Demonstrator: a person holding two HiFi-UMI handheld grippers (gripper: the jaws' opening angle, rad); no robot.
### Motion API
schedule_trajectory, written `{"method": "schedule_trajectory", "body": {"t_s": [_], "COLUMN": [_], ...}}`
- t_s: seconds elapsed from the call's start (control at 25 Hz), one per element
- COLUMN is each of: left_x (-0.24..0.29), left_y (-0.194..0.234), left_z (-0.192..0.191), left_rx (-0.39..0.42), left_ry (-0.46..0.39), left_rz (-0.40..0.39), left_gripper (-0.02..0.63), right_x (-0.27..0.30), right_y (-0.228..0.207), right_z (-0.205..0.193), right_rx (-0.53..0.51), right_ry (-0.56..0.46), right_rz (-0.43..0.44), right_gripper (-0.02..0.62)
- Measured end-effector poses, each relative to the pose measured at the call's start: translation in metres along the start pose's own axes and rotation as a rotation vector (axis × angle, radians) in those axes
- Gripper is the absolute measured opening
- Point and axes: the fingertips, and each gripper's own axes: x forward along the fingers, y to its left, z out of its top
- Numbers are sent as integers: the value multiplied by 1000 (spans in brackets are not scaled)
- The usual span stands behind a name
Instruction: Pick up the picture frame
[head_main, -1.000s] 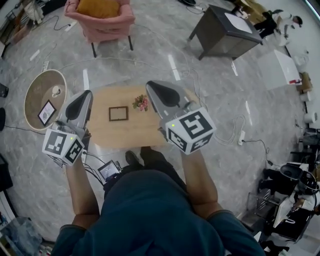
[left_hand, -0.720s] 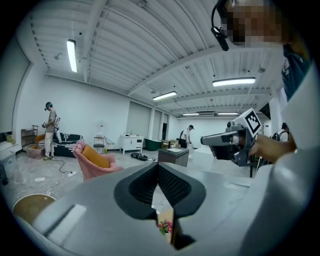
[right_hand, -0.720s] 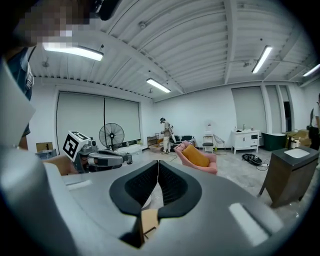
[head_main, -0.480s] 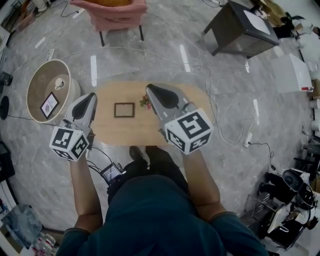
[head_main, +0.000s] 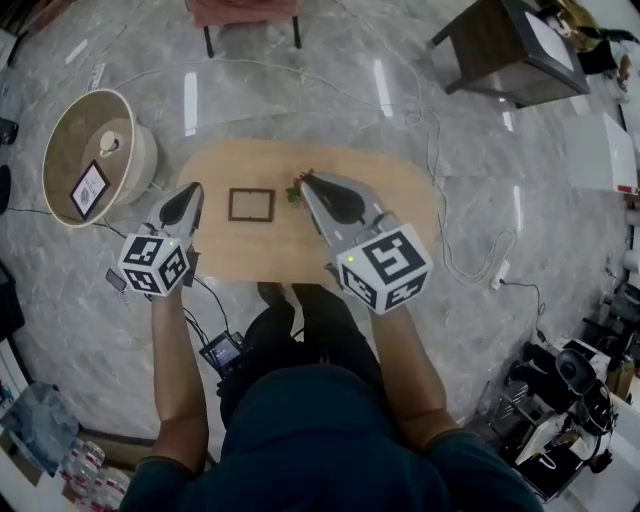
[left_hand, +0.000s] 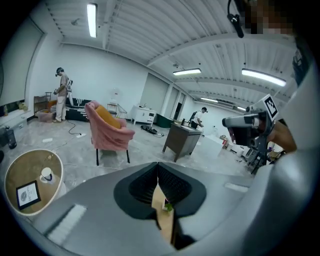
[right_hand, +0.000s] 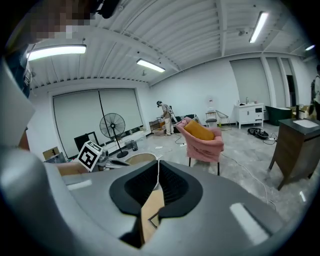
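Left gripper: the left gripper (head_main: 190, 192) has its jaws pressed together with nothing between them. It hangs over the table's left part, just left of the frame, and points forward and a little down.
Right gripper: the right gripper (head_main: 306, 181) is likewise closed and empty. Its tip sits close by the small plant (head_main: 295, 192).
Picture frame: the dark-rimmed picture frame (head_main: 251, 205) lies flat on the table between the two tips, and neither touches it. One corner shows through the slit under the right jaws in the right gripper view.
Table: the table (head_main: 400, 195) is a low wooden oval set straight before the person, with frame and plant near its middle.
Reading of the pose: the grippers flank the frame, which suggests an approach is under way. A frame lying flat offers only a thin rim, so one pair of jaws would have to open and come in low at an edge.
Risk: the plant stands just beside the frame's right side, so the right gripper has little room there.
Beyond: a round side table (head_main: 140, 165) stands well apart at left.
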Motion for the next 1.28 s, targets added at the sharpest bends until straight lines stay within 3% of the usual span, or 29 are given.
{"method": "schedule_trajectory", "body": {"t_s": [0.68, 1.0, 1.28], "left_x": [121, 152, 168], "left_y": [90, 114, 123], "left_z": [-214, -312, -371], "left_rx": [-173, -205, -205], "left_ry": [366, 565, 688], "left_rz": [92, 134, 161], "left_gripper": [94, 149, 150], "right_x": [47, 53, 54], "right_y": [-37, -54, -67], "right_z": [-92, -131, -157], "right_rx": [87, 131, 155], "right_ry": [148, 206, 256], "right_rz": [30, 10, -11], "right_gripper": [12, 12, 12]}}
